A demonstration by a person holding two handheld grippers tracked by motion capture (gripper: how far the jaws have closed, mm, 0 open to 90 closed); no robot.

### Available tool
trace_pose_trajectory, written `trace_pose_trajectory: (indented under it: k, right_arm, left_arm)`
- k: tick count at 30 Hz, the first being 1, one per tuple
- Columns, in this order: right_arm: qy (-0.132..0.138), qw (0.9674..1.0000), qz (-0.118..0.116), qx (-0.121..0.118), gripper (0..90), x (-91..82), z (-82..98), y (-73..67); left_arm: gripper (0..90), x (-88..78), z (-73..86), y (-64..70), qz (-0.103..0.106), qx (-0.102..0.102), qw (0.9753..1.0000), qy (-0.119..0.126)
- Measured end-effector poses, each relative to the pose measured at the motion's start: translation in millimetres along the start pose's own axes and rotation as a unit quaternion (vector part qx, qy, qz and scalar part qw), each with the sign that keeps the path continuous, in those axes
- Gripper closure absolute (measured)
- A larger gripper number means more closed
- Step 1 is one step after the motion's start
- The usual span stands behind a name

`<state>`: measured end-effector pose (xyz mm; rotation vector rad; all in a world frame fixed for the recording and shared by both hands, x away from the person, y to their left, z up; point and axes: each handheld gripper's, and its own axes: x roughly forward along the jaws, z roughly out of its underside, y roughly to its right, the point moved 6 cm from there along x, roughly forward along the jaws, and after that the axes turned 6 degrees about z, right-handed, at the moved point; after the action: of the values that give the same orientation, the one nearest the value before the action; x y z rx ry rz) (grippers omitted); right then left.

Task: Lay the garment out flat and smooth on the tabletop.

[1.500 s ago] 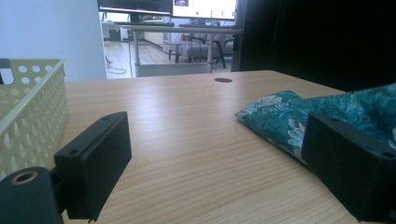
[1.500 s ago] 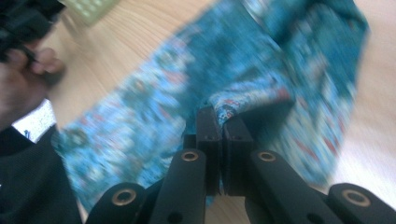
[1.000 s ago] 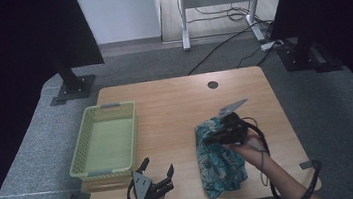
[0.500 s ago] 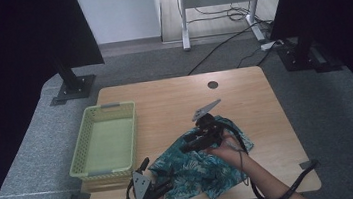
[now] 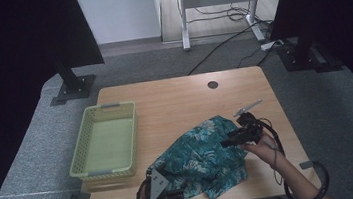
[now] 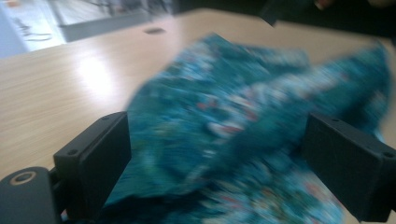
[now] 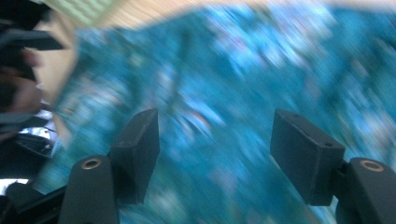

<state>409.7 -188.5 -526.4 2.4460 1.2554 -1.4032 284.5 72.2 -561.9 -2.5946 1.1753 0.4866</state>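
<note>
A teal floral cloth (image 5: 201, 159) lies spread over the front middle of the wooden table (image 5: 175, 102). My left gripper (image 5: 167, 188) sits at the cloth's front left corner. In the left gripper view its jaws stand wide apart, so the left gripper (image 6: 217, 154) is open with the cloth (image 6: 243, 116) lying between them. My right gripper (image 5: 227, 141) hovers at the cloth's right edge, pointing left. Seen in the right gripper view, the right gripper (image 7: 219, 149) is open above the blurred cloth (image 7: 224, 84).
A light green mesh basket (image 5: 80, 150) stands on the table's left side, with nothing in it. A small round hole (image 5: 212, 85) marks the far middle of the table. Bare wood lies behind the cloth. Dark stands flank the table.
The cloth, bunched at the right a second ago, now lies spread leftward to my left gripper. My right gripper swept left with it, then drew back right.
</note>
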Motion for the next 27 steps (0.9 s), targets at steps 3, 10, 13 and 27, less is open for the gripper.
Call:
trace_pose_trajectory:
  k: [3, 10, 13, 27]
  right_arm:
    - [-0.023, 0.9994, 0.013, 0.025, 33.4, 1.4, 20.5, 19.9]
    - [-0.076, 0.9959, 0.031, 0.039, 36.4, 13.0, 51.4, 34.0]
    - [-0.079, 0.996, 0.029, 0.03, 38.3, 16.4, 52.5, 30.1]
    - [-0.102, 0.9892, 0.085, -0.062, 87.6, 15.8, 54.2, 17.6]
  left_arm:
    - [7.6, 9.1, -2.1, 15.2, 0.019, 0.035, 0.9988, -0.028]
    - [8.4, 32.9, -1.5, 16.2, 0.011, 0.06, 0.9946, -0.083]
    - [12.1, 39.7, 2.0, 12.0, 0.007, 0.07, 0.991, -0.113]
    - [78.1, 48.9, 4.9, -3.9, -0.018, 0.078, 0.9874, -0.137]
